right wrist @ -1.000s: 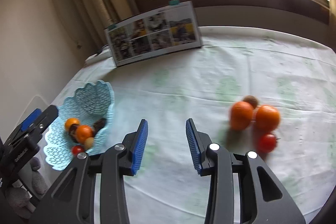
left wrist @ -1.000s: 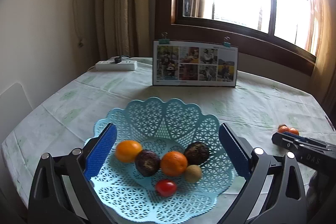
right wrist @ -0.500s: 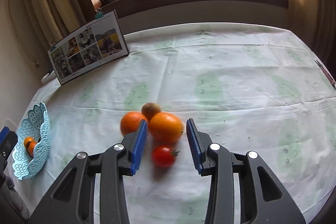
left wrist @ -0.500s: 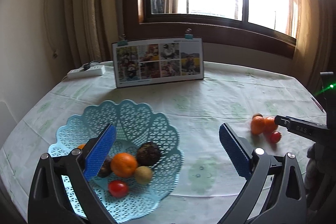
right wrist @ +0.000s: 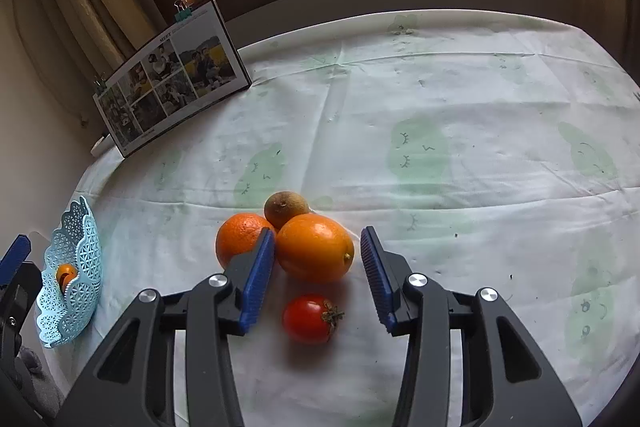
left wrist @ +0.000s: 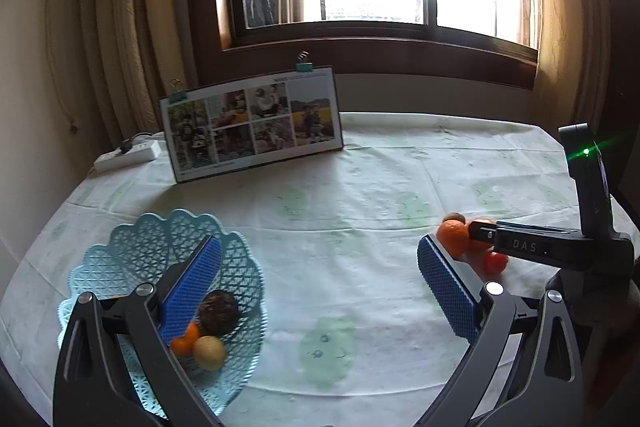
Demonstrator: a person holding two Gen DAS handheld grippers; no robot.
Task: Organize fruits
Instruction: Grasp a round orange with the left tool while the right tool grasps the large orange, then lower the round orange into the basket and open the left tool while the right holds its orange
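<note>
R gripper (right wrist: 318, 269): jaws apart, nothing held; spread a bit wider than the big orange (right wrist: 315, 247), looks like it's being lined up for a pinch.
Big orange vs R gripper: sits between the blue pads at the tips; L pad nearly on its skin, R pad w/ a small gap. Not clamped yet, I'd say.
Neighbours: second orange (right wrist: 240, 237) just outside the L pad, touching the big one; kiwi (right wrist: 286, 207) behind, tucked against both; tomato (right wrist: 310, 318) closer in, low betw. the gripper arms. Tight cluster, so closing could nudge the second orange.
L gripper (left wrist: 320, 279): jaws wide, empty; hangs over the surface (left wrist: 340, 219) nr the basket (left wrist: 132, 251), prob. waiting its turn.
Basket: pale blue lattice, far L of the cluster, well apart. Holds a dark round fruit (left wrist: 218, 311), a small orange (left wrist: 184, 341), a yellowish one (left wrist: 209, 353); partly hidden by the L pad.
Task status: some fruit in, 4 pcs left out on the cloth.
</note>
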